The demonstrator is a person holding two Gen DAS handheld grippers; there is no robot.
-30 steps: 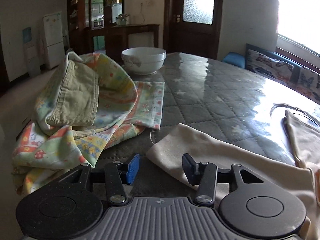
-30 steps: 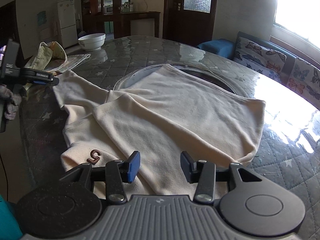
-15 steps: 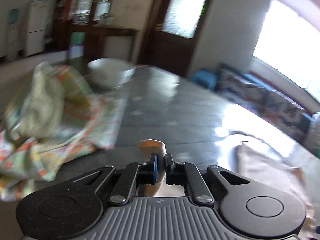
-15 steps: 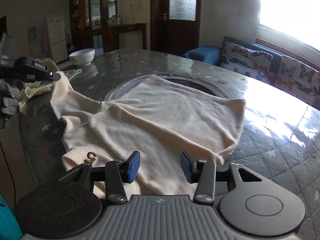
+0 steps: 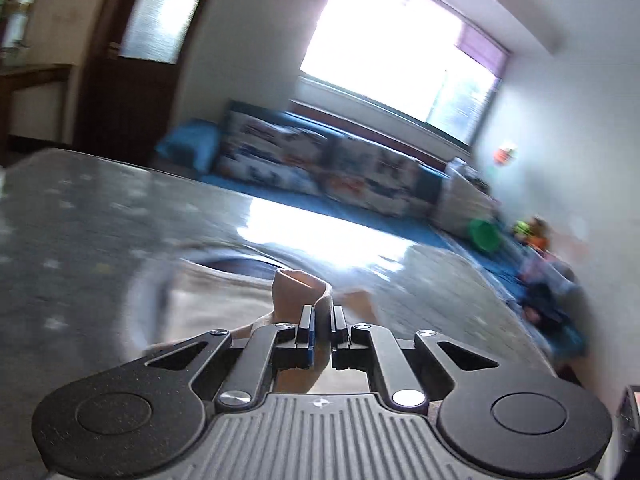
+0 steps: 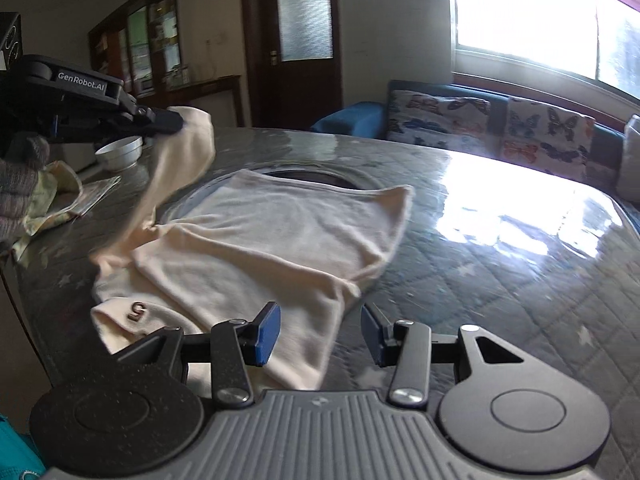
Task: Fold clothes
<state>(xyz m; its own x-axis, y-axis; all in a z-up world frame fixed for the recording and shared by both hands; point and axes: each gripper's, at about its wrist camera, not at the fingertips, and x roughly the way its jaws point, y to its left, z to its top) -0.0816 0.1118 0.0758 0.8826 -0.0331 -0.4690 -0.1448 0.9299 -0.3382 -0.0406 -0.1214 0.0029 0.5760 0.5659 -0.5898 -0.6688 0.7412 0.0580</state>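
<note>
Folding is only begun: my left claw (image 6: 176, 120) is closed on one sleeve (image 6: 180, 160) of the cream shirt (image 6: 280, 240) and holds it above the table (image 6: 500, 280). My right claw (image 6: 320, 334) is open and empty. The shirt lies flat but wrinkled; most folds remain, I think.

A bright window (image 6: 532, 12) fills the wall at two o'clock and throws a white glare across the dark quilted tabletop (image 6: 500, 248), which carries pale star marks. Beneath the window runs a blue sofa (image 6: 440, 98) lined with butterfly-print cushions (image 6: 440, 120). At twelve o'clock stands a dark wooden door (image 6: 298, 44) with a frosted glass pane. At ten o'clock a dark cabinet with glass fronts (image 6: 148, 44) lines a pale wall, a low sideboard (image 6: 208, 88) in front of it.
</note>
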